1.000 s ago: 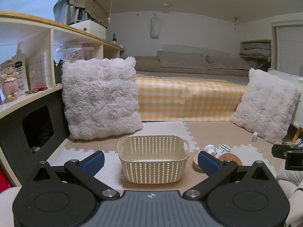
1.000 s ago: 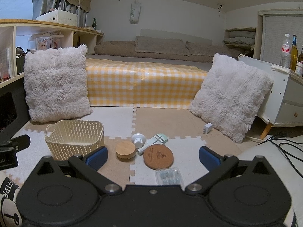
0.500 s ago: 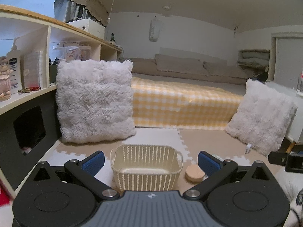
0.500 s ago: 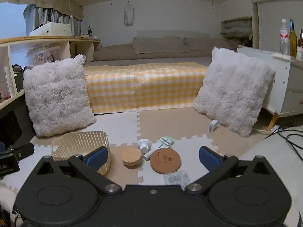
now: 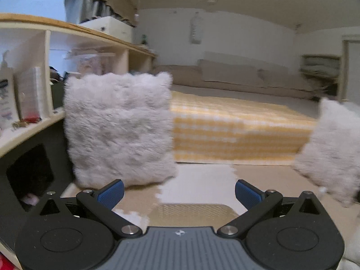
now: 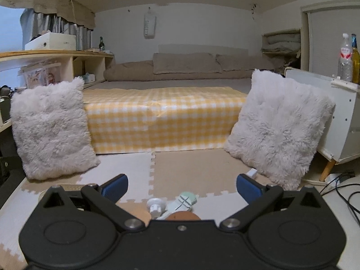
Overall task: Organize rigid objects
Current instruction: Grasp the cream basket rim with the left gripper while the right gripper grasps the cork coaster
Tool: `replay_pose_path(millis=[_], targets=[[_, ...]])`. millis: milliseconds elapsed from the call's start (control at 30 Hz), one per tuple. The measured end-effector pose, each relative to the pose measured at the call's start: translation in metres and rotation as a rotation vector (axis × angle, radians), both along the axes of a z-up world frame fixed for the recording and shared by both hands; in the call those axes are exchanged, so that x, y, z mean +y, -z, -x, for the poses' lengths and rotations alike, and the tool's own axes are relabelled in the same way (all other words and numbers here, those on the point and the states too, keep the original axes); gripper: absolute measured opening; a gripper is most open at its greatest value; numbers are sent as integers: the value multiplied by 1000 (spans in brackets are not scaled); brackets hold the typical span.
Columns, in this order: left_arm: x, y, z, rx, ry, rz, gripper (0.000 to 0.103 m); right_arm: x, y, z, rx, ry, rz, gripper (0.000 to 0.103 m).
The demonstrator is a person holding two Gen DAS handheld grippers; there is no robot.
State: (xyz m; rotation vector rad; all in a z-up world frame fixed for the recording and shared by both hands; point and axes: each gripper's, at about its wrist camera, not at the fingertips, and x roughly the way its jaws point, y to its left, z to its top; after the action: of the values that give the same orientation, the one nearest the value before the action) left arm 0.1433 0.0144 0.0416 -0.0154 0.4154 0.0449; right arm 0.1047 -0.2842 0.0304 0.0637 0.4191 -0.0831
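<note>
While both tools hang above the foam floor mat (image 6: 191, 168), no item appears to be sorted yet, so the task is judged to be at its start. The left gripper (image 5: 179, 192) has its tongs spread wide and holds nothing; the right gripper (image 6: 181, 185) is likewise spread and empty.

The basket (image 5: 193, 211) sits on the mat directly below and between the left tongs. The loose items lie on the mat below the right tongs: a white knob (image 6: 155, 205), a pale green piece (image 6: 185, 200) and a brown round coaster (image 6: 183, 216). All remain outside the basket.

Limits of view:
- The left view is blurred.
- Only the basket's rim area shows; its inside cannot be checked.
- The coaster is mostly cut off by the right tool body.
- Further items may be hidden beneath either tool.
</note>
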Motion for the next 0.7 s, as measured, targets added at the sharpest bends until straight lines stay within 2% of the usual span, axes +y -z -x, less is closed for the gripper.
replay_pose_path(millis=[100, 167, 233, 367, 433, 533, 600, 700], targets=[[7, 3, -24, -1, -18, 0, 103, -7, 10, -18, -7, -1, 18, 103], [15, 7, -41, 18, -15, 32, 103, -12, 18, -32, 9, -6, 22, 103], [24, 12, -58, 63, -4, 58, 103, -18, 29, -48, 51, -6, 27, 103], [36, 32, -83, 138, -10, 42, 102, -28, 49, -81, 144, -32, 54, 103], [45, 43, -91, 173, -20, 59, 101, -33, 58, -94, 169, -31, 69, 103], [55, 60, -98, 241, -17, 96, 94, -37, 75, -113, 217, -44, 75, 103], [59, 68, -101, 288, 3, 110, 85, -38, 87, -124, 258, -58, 71, 103], [61, 78, -105, 349, 12, 116, 76, -38, 105, -140, 337, -112, 54, 103]])
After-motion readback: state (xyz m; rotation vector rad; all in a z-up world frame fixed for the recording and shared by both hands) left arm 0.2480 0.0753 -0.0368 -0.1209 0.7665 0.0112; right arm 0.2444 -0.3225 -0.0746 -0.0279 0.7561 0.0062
